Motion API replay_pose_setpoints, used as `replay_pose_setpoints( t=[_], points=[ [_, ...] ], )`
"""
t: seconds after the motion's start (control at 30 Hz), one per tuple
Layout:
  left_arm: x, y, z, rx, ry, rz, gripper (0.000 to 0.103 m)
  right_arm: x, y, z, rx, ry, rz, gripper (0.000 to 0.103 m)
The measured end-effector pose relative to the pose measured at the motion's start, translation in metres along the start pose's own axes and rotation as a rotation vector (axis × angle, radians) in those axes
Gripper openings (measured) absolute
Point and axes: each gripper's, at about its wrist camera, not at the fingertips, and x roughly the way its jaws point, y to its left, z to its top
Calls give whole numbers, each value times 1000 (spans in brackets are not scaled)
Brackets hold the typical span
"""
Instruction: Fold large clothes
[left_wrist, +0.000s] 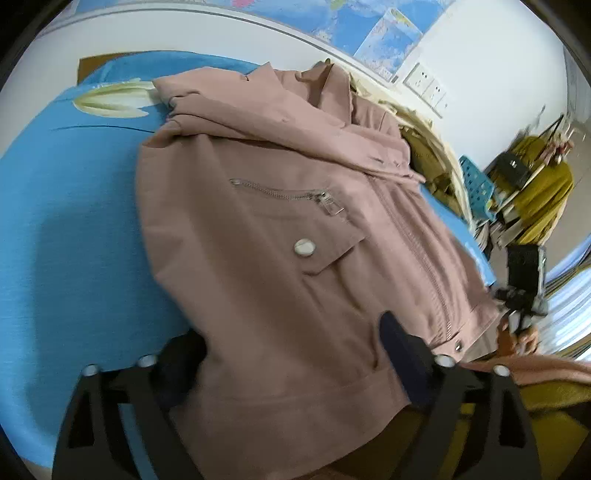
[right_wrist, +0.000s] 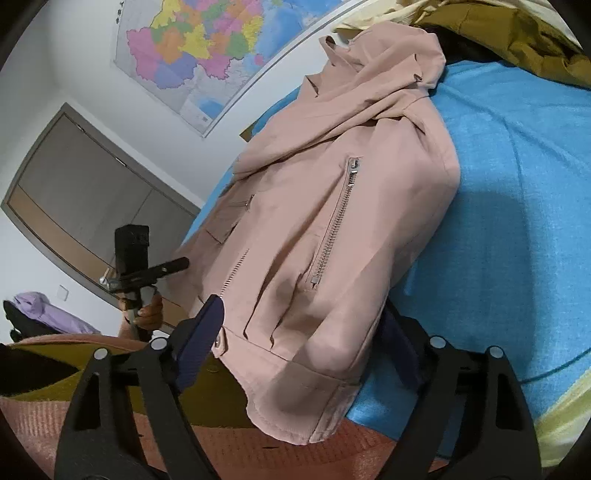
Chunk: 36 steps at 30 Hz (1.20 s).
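A dusty-pink zip jacket (left_wrist: 280, 206) lies flat on a blue bedsheet (left_wrist: 74, 221), hood toward the wall and sleeves folded in. My left gripper (left_wrist: 288, 332) stands open at the near hem. Its left finger (left_wrist: 184, 354) is at the jacket's side edge and its right finger (left_wrist: 399, 350) rests over the cloth. The right wrist view shows the same jacket (right_wrist: 332, 229), with my right gripper (right_wrist: 301, 306) open and straddling the other hem corner. Each gripper also shows in the other's view, held in a hand: the right gripper (left_wrist: 524, 280) and the left gripper (right_wrist: 136, 266).
A mustard garment (left_wrist: 428, 158) and cream cloth lie by the hood. Wall maps (right_wrist: 207, 48) hang behind the bed. A blue plastic stool (left_wrist: 476, 184) and cluttered shelves stand at the right. A grey wardrobe door (right_wrist: 81, 192) and purple clothing (right_wrist: 48, 314) are at the left.
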Motion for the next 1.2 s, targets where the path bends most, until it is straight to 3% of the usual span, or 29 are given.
replay_pose_setpoints(
  t=[0.03,0.07,0.1,0.13,0.17,0.23,0.33,0.5,0.7,0.83,1.03,1.2],
  points=[
    [2,1,2,-8,-4,3,85,3,3,0,-9,3,-11,80],
    [3,1,4,-23,-12,16,75,6,4,1,-7,6,-12,72],
    [5,2,5,-42,-12,35,49,9,2,1,6,10,-11,55],
    [6,7,6,-79,-8,55,28,11,-2,1,33,14,-7,46],
    [6,12,7,-119,-9,59,19,11,-7,1,65,13,11,26],
    [4,23,7,-188,-6,24,7,4,-17,-1,130,-19,71,15],
    [-12,25,6,-224,-43,-30,4,-17,-10,-1,134,-95,155,10],
    [-62,9,10,-197,-160,-114,3,-67,26,6,50,-227,208,9],
    [-114,-16,3,-142,-256,-154,2,-99,62,-2,-32,-263,254,9],
    [-116,-16,-4,-168,-265,-181,3,-90,62,-1,-5,-201,217,9],
    [-100,4,15,-232,-247,-194,3,-94,55,25,26,-257,243,9],
    [-105,4,47,-199,-265,-179,3,-88,48,65,60,-293,250,9]
  ],
)
